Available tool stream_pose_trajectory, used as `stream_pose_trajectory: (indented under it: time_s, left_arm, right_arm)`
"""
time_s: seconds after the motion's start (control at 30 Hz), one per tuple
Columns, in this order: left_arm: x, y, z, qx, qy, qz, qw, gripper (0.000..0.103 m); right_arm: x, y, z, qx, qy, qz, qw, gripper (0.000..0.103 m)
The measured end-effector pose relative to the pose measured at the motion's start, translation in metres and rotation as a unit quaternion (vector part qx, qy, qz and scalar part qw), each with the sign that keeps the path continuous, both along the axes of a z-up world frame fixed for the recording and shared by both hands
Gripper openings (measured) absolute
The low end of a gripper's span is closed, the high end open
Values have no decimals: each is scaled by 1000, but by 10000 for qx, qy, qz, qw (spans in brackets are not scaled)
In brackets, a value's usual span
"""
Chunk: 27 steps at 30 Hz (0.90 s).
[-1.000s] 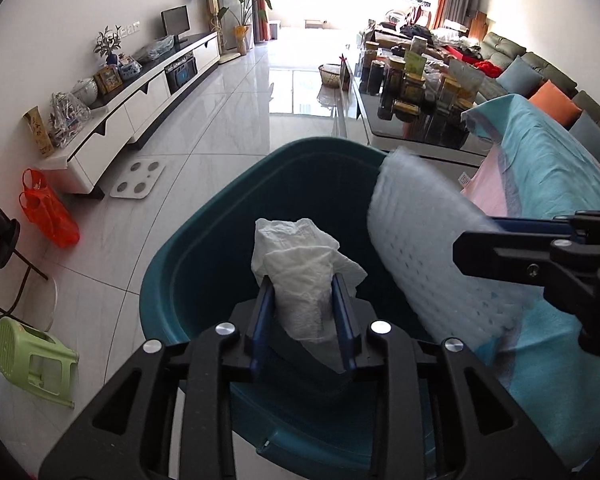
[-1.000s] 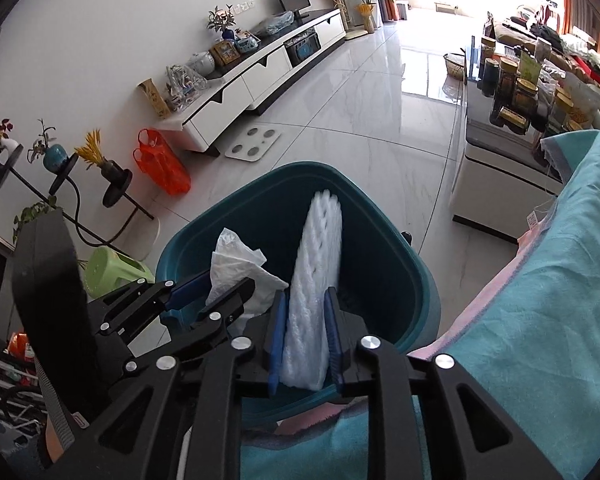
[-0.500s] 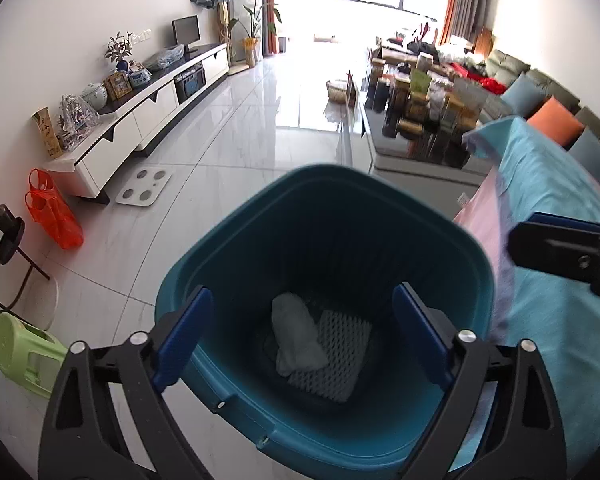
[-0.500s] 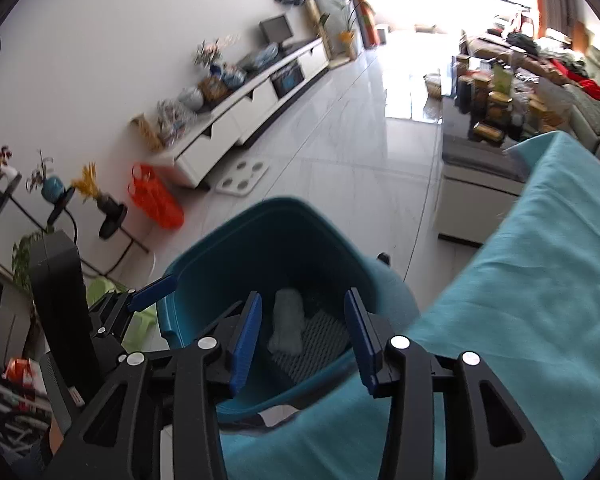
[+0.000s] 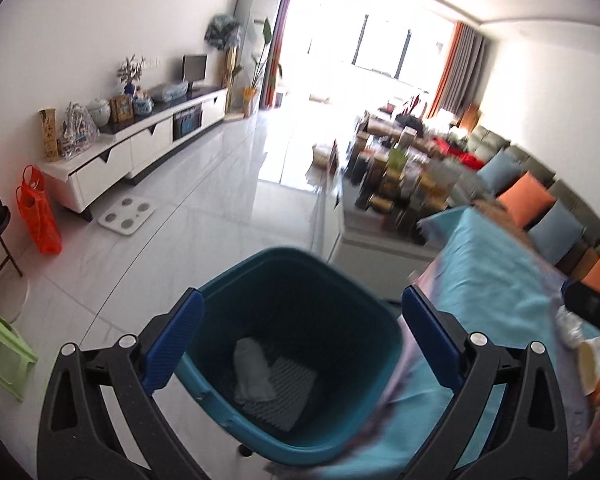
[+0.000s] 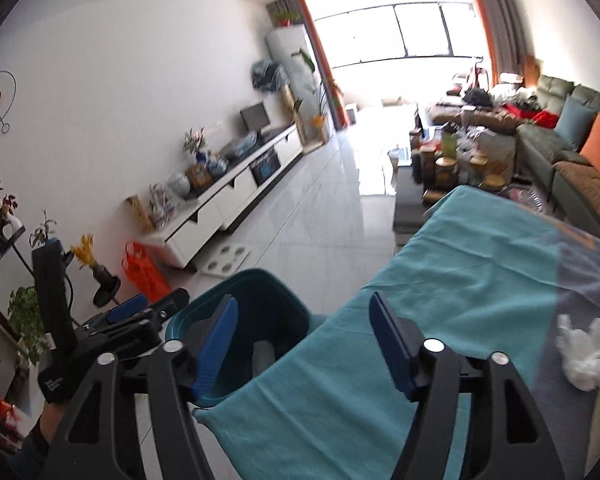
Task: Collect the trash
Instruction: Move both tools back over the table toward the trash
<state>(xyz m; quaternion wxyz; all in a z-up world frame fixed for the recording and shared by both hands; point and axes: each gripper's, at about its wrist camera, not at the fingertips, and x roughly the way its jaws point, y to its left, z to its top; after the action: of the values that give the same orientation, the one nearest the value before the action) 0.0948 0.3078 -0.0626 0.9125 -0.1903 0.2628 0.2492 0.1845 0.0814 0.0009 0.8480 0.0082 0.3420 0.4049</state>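
Trash: crumpled tissue and foam mesh sheet at bottom of teal bin, beside teal-clothed table edge for short drops | left gripper wide open, empty, above bin | right gripper wide open, empty, over cloth | white wad on table, likely next | path unobstructed

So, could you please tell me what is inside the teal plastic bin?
A crumpled white tissue lying partly on a ribbed white foam sheet inside the bin; anything beneath them is hidden.
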Motion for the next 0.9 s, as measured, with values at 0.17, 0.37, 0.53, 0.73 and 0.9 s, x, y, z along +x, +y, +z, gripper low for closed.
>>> stream_pose_trajectory:
  time_s: [0.17, 0.37, 0.53, 0.73, 0.9]
  left_arm:
    - [-9, -36, 25, 54, -424, -129, 9990, 98]
    - [-7, -88, 51, 190, -674, -432, 9966, 98]
    - [-2, -143, 66, 453, -884, -896, 9910, 98]
    - [12, -208, 68, 718, -857, -1593, 9809, 98]
    - [17, -256, 62, 774, -837, -2153, 9699, 98]
  right_arm:
    - [-11, -33, 11, 167, -339, -281, 9989, 83]
    - [-24, -74, 19, 371, -608, -600, 9957, 90]
    - [-38, -109, 21, 308, -978, -1000, 9897, 96]
    - [-53, -160, 17, 138, -1368, -1550, 9783, 96]
    - [-69, -195, 14, -127, -1690, -1987, 9653, 96]
